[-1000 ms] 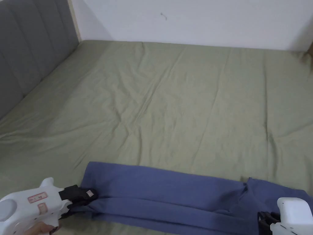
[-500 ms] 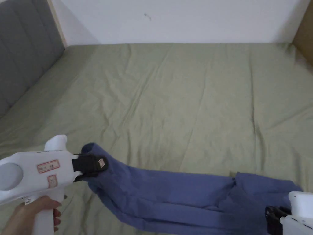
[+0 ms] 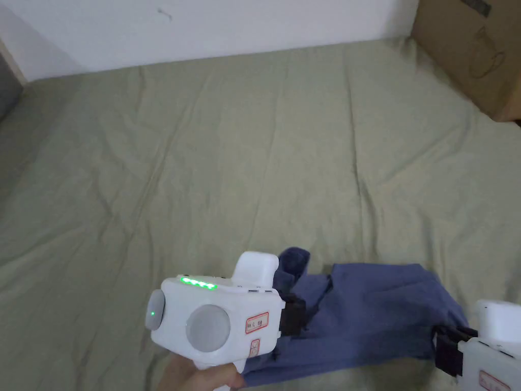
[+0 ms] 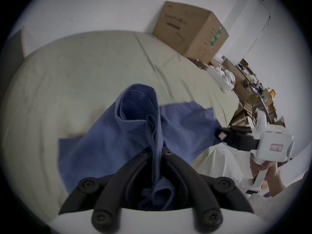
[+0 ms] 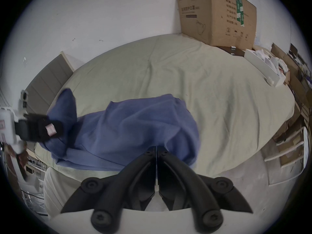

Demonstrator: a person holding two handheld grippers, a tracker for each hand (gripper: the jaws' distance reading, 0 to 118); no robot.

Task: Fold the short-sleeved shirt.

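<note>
The blue short-sleeved shirt [image 3: 376,315] lies bunched near the front edge of the green bed sheet [image 3: 229,152]. Its left end is lifted and doubled over toward the right end. My left gripper [image 3: 299,316] is above the shirt's middle, shut on a gathered fold of cloth [image 4: 155,136] that rises between its jaws. My right gripper [image 3: 440,347] is at the shirt's right end, low by the bed edge, jaws shut on the hem [image 5: 162,141]. The right gripper view has the left gripper [image 5: 50,129] at its left. The left gripper view has the right gripper [image 4: 219,134] at its right.
A big cardboard box [image 3: 473,51] stands at the bed's far right corner against the white wall. A grey headboard [image 3: 7,86] is at the far left. Boxes and clutter [image 5: 287,85] line the floor right of the bed. The sheet beyond the shirt is open.
The left gripper has lifted the shirt's left end and carried it right, toward the right gripper, so the long strip now doubles over. The head camera has turned right.
</note>
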